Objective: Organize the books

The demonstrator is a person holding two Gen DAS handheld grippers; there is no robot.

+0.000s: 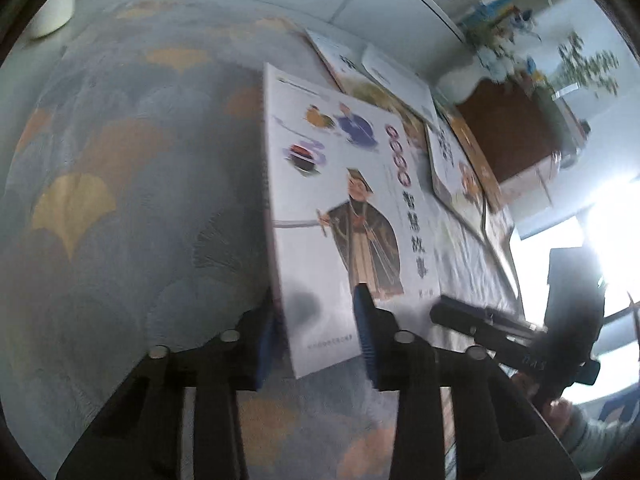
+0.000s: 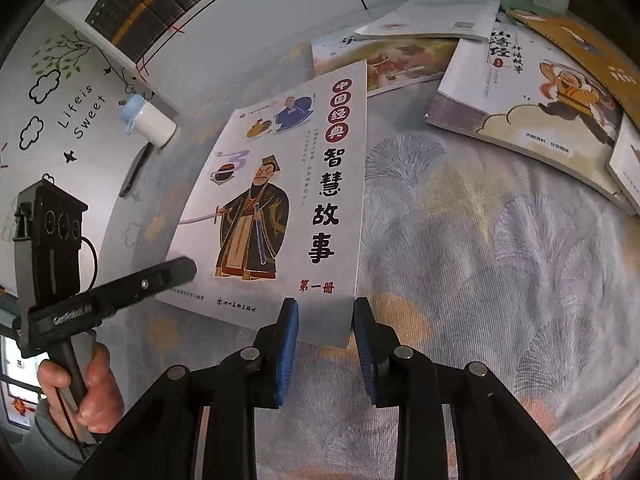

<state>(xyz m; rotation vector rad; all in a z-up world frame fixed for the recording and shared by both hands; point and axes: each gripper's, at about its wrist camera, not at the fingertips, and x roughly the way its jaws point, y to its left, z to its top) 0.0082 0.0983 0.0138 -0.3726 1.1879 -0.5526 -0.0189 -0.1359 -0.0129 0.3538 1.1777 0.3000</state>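
right wrist view shows the right tongs (image 2: 325, 346) clamped on the white book's (image 2: 280, 184) lower corner, plus a wall bookshelf (image 2: 160, 4). left wrist view alone shows the left tongs (image 1: 316, 340) clamped on its other edge, above a leaf-patterned cloth (image 1: 120, 200).

Daylight floods in from a window (image 1: 592, 248) at the right edge of the left wrist view, blown out to white glare there. That whole view is smeared, probably by motion: the white book cover (image 1: 344, 216) and the patterned cloth (image 1: 120, 200) look soft, and the cover's lettering is hard to read. The right wrist view is sharper and evenly lit, with crisp print on the cover (image 2: 288, 200) and a soft shadow under its lower edge. Both views bow strongly and darken to black at the corners
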